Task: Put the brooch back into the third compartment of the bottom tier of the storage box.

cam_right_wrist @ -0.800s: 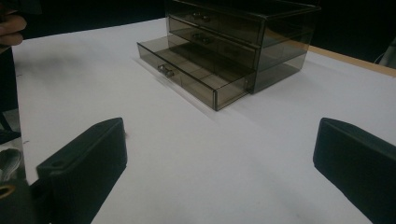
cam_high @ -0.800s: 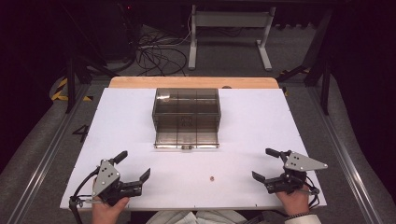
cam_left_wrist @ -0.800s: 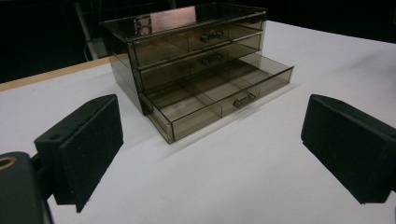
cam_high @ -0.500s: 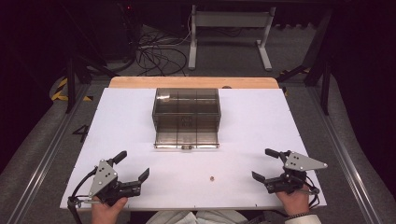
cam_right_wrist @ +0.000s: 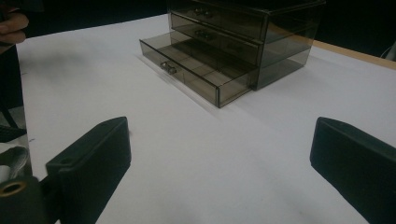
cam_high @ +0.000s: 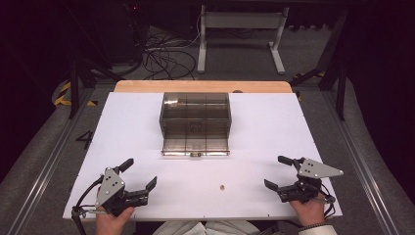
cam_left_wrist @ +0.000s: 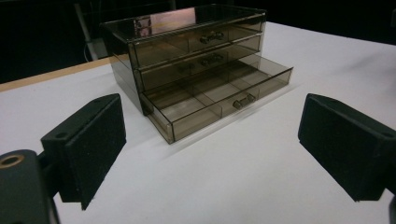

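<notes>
High view, drawer box (cam_high: 195, 122): smoked clear plastic, at the middle far part of the white table (cam_high: 117, 127); bottom drawer (cam_high: 195, 147) pulled out toward the person.
High view, small object (cam_high: 222, 187): tiny, on the table between both grippers, too small to tell.
High view, left gripper (cam_high: 139, 176): near left corner, jaws wide apart, holding nothing.
High view, right gripper (cam_high: 279, 171): near right corner, jaws wide apart, empty.
Left gripper view: black pads (cam_left_wrist: 93, 140) apart; box ahead, lowest drawer open with dividers.
Right gripper view: pads (cam_right_wrist: 93, 163) apart; box ahead, well apart from the jaws.
</notes>
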The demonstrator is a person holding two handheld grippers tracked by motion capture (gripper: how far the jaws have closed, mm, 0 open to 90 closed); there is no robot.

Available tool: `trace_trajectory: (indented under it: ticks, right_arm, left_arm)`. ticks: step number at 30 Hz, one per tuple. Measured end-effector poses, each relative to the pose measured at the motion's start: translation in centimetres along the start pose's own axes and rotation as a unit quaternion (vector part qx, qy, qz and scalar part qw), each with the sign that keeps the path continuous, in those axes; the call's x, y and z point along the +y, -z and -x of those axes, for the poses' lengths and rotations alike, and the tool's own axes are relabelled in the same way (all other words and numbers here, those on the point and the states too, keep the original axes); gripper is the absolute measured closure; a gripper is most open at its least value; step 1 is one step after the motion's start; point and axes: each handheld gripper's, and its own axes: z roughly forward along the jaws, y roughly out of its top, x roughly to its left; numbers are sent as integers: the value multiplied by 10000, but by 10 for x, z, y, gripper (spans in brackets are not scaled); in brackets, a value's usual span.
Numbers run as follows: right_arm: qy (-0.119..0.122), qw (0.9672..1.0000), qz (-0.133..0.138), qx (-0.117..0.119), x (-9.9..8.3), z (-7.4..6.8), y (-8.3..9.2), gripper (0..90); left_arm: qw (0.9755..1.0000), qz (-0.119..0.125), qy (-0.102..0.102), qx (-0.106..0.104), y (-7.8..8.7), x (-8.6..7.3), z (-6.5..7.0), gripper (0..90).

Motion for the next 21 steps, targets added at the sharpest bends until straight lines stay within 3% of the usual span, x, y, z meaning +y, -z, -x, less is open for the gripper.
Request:
trace_trajectory:
  ticks: [4,21]
  right_arm:
    - [-18,10000,-24,42,4,-1,-1,60]
    - [71,9994,-202,284,34,-8,-26,63]
  left_arm:
    - [9998,65,138,-142,0,0,-2,89]
    - [10000,6,40,-41,0,-1,-2,100]
